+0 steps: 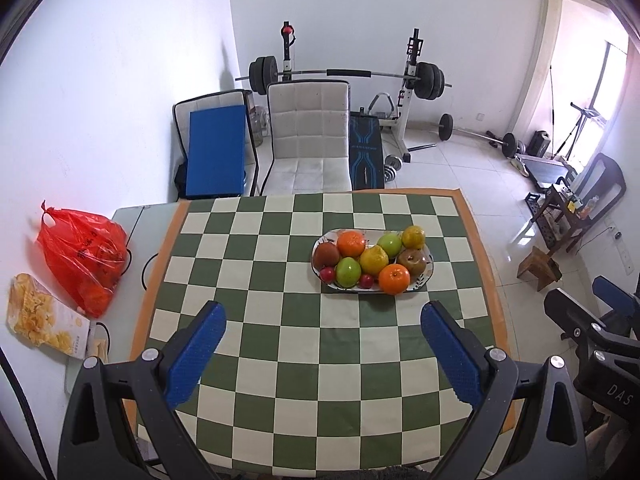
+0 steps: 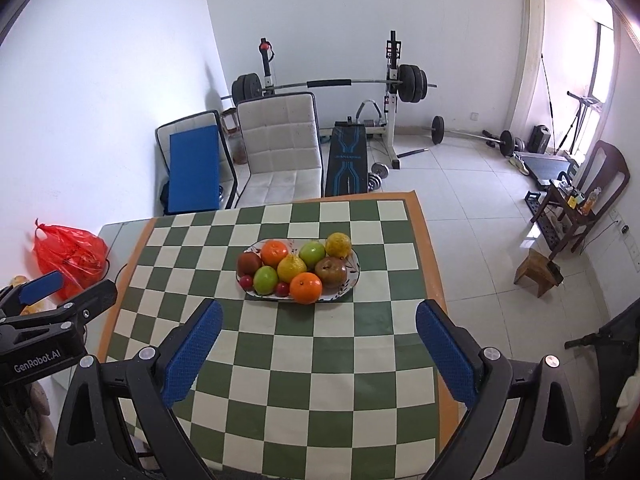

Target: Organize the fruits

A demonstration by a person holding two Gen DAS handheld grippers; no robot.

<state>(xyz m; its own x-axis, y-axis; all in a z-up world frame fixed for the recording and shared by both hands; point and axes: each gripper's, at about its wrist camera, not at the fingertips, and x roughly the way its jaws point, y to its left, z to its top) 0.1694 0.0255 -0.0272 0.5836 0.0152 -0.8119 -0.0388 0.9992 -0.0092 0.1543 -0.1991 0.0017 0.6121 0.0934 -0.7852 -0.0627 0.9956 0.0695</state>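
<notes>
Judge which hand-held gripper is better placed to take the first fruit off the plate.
Right, marginally. The plate lies nearly centred ahead of the right hand-held gripper; from the left hand-held gripper it sits off to the right. Both are open and short of the near orange.

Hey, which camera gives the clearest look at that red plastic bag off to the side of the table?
The left wrist view. There the red plastic bag shows large and whole, handles included, beside the snack packet. In the right wrist view the bag sits smaller near the edge, its lower part hidden behind the left gripper.
</notes>
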